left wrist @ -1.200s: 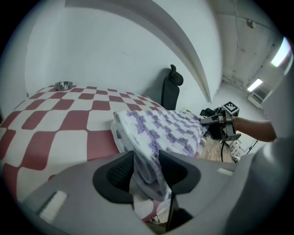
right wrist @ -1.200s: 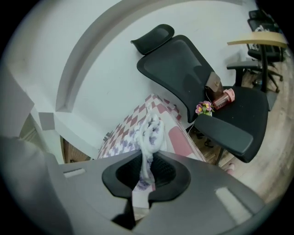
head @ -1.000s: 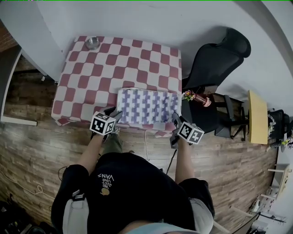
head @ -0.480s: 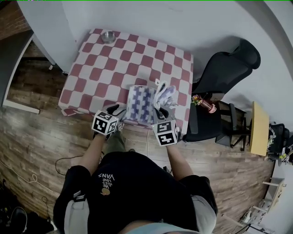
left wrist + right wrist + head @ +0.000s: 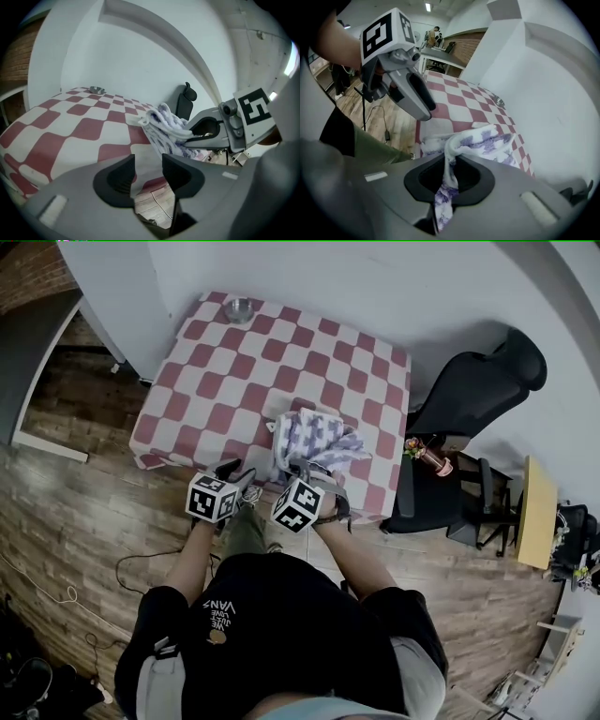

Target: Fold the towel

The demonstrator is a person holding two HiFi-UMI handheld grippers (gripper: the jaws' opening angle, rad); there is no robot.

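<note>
Pinching towel (image 5: 319, 439) in right gripper (image 5: 449, 174), left gripper (image 5: 147, 171) fingers (image 5: 117, 180) apart (empty), chair (image 5: 478, 390) beside table (image 5: 253, 362)

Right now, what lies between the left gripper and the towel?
Only bare checked tablecloth. In the left gripper view, the left gripper, jaws apart and empty, faces the bunched towel across it, with nothing on that stretch.

White-and-purple patterned towel (image 5: 314, 440) lies on a red-and-white checked tablecloth (image 5: 234, 362).

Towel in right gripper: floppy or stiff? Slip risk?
Likely floppy: the towel bunches and drapes from the right gripper. Probably light, since one pinched edge raises much of it. Slip seems unlikely; the jaws are shut on cloth.
</note>
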